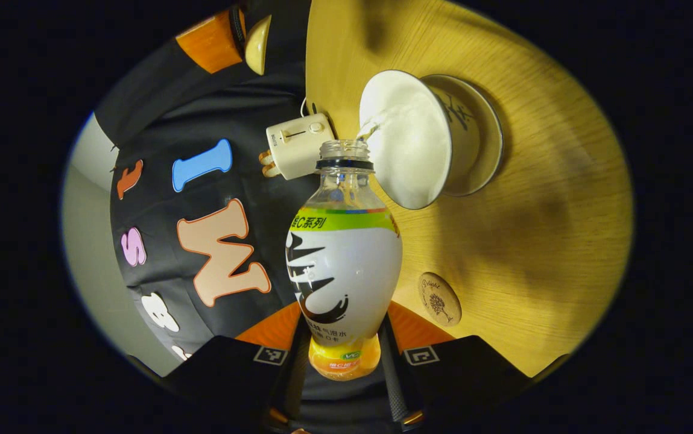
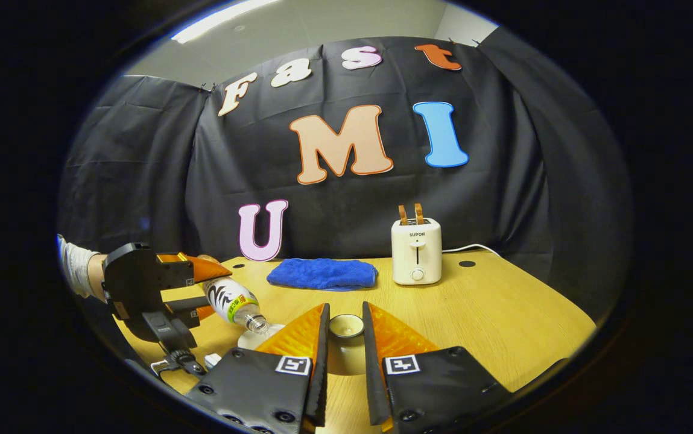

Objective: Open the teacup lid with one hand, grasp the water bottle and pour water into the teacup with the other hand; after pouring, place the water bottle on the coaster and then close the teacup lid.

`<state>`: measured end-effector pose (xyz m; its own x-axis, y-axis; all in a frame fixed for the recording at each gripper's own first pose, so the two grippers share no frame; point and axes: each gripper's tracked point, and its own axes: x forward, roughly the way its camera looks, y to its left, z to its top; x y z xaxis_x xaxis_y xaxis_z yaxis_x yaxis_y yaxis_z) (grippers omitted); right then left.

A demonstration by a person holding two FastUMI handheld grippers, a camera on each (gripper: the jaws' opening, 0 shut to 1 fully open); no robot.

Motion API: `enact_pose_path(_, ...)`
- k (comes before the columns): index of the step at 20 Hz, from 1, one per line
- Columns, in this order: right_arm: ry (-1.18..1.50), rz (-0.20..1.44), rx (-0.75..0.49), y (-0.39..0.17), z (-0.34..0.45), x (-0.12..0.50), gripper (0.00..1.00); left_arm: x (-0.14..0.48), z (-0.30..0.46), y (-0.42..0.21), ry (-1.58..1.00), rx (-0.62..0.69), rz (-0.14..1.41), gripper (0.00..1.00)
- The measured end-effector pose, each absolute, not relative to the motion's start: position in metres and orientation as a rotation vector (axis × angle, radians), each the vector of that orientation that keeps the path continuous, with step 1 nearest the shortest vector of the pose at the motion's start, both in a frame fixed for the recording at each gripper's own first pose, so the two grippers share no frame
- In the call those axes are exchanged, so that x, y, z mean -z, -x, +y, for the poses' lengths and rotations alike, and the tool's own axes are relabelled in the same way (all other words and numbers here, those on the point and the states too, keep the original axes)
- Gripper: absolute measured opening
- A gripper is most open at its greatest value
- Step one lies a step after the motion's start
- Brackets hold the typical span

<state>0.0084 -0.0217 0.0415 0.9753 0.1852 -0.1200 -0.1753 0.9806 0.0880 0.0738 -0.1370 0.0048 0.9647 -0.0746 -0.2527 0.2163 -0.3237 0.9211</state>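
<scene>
**Mia:** What is the biggest thing?

**Ben:** The wooden counter. Its near edge is cut off at the bottom of the right gripper view. At the back lies a blue cloth, and a white toaster stands beside it. The toaster has a small word on its front.

**Mia:** Where is the water bottle?

**Ben:** The left gripper is holding the water bottle, with a finger pressed on each side near its bottom. The very bottom is hidden between the fingers. The bottle is tipped over, with no cap on. Its mouth is at the rim of the teacup, and a thin line of water runs in. The bottle's label has writing and a black pattern.

**Mia:** And the teacup?

**Ben:** It is white and stands on a saucer on the counter. It has dark scribbled writing on its side, too hard to read.

**Mia:** Where is the lid?

**Ben:** The right gripper is pinching the teacup lid between its narrow fingers, up off the cup. The fingers hide the lid's sides.

**Mia:** And the smallest thing?

**Ben:** The round coaster. It lies bare on the counter, near the teacup. It shows a little tree and curly writing that is too small to read.
</scene>
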Motion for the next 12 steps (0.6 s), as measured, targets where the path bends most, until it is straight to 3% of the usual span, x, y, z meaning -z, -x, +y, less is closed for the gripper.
enact_pose_path(12,-0.075,0.130,-0.186,-0.007,-0.022,-0.041,0.33,-0.016,-0.131,-0.077,-2.053,0.271,0.148,0.55)
